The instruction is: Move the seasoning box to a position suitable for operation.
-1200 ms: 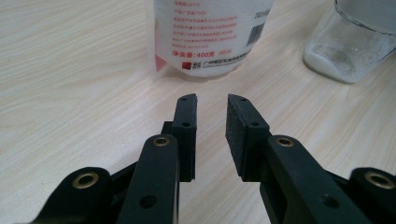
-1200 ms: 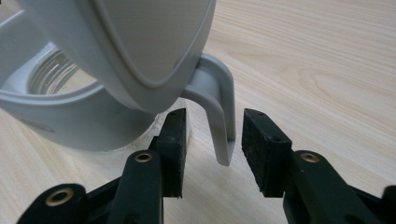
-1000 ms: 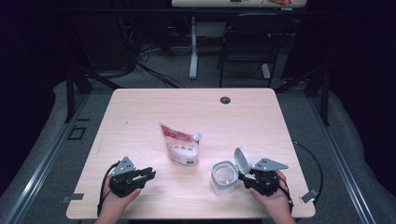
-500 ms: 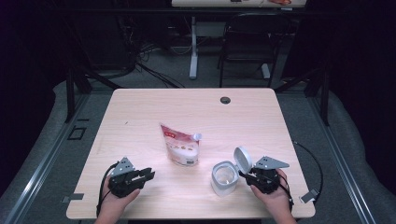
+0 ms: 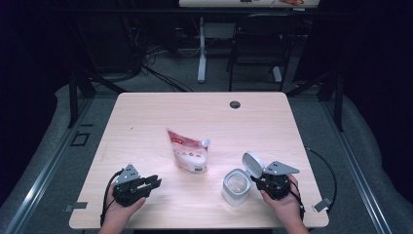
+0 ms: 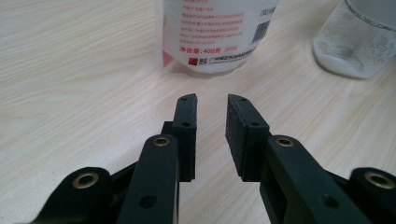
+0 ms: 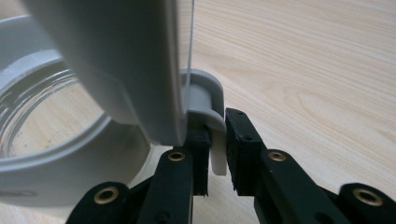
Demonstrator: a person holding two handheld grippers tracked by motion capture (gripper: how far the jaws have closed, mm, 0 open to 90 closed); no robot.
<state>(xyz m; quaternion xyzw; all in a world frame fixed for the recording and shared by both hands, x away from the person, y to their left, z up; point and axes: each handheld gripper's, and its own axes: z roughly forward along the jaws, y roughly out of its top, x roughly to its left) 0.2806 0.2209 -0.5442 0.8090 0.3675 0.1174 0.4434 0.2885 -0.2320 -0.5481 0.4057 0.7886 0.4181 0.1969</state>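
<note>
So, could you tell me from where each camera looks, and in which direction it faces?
High view: above the person's side, looking forward and down on the table; both hands, left gripper, right gripper.
Left gripper view: low on the left gripper, facing the pouch; jaws apart, empty.
Right gripper view: on the right gripper, facing the jar; jaws, just closing, pinch the hinge tab under the lid.
Shared: jar, pouch.

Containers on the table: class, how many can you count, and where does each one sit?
2. The white pouch lies near the table's middle. The clear jar, its hinged lid flipped open, stands to the pouch's right by the near edge. Nothing seems hidden.
</note>
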